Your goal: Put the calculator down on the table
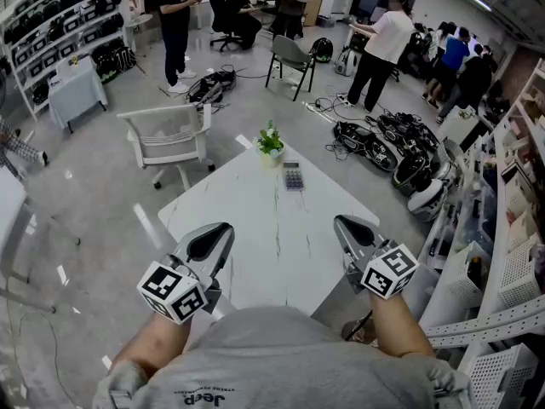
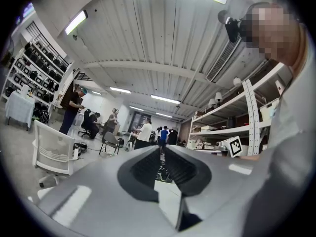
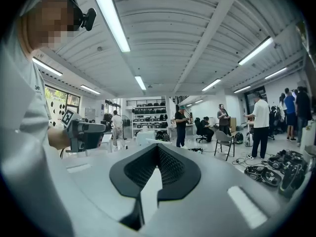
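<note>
White chair [image 1: 170, 135]: is standing on the floor, ahead of the left tool and off to its left, past the desk's edge.
Left tool [image 1: 223, 231]: is being held level over the near left part of the desk [image 1: 255, 220]. Its jaws are standing only a narrow slit apart, with nothing between them.
Potted plant [image 1: 271, 141]: is standing at the far end of the desk, well ahead of both tools and between the lines they are pointing along.
Calculator [image 1: 293, 175]: is lying flat on the desk, well ahead of both tools' tips and touching neither. It is just right of the potted plant and nearer the right tool's side.
Right tool [image 1: 343, 222]: is being held level over the near right part of the desk. Its jaws are pressing together and gripping nothing.
Shelving [image 1: 511, 254]: is running along the right tool's right side.
</note>
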A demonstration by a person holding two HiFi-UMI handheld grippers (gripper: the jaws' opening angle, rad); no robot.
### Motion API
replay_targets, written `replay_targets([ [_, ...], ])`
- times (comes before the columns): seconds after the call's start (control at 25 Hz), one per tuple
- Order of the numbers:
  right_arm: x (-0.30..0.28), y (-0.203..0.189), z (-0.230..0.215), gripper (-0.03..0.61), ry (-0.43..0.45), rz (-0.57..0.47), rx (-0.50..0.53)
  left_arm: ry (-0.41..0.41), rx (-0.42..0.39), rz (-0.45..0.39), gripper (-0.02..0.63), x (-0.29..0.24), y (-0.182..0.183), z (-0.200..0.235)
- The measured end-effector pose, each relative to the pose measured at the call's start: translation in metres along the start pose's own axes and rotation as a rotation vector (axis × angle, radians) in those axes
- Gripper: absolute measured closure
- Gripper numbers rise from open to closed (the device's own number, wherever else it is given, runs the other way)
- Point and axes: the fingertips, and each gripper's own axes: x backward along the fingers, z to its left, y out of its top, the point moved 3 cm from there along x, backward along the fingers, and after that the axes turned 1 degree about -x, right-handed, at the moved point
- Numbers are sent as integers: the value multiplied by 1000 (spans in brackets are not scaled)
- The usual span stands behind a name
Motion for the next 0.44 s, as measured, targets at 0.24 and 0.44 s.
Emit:
replay_targets([
  [0.24, 2, -3, -1, 577, 6, 1, -4, 1, 5, 4, 524, 0, -2, -2],
  [0.44, 1, -3, -1, 577, 6, 0, -7, -6, 6, 3, 525, 2, -5, 2],
])
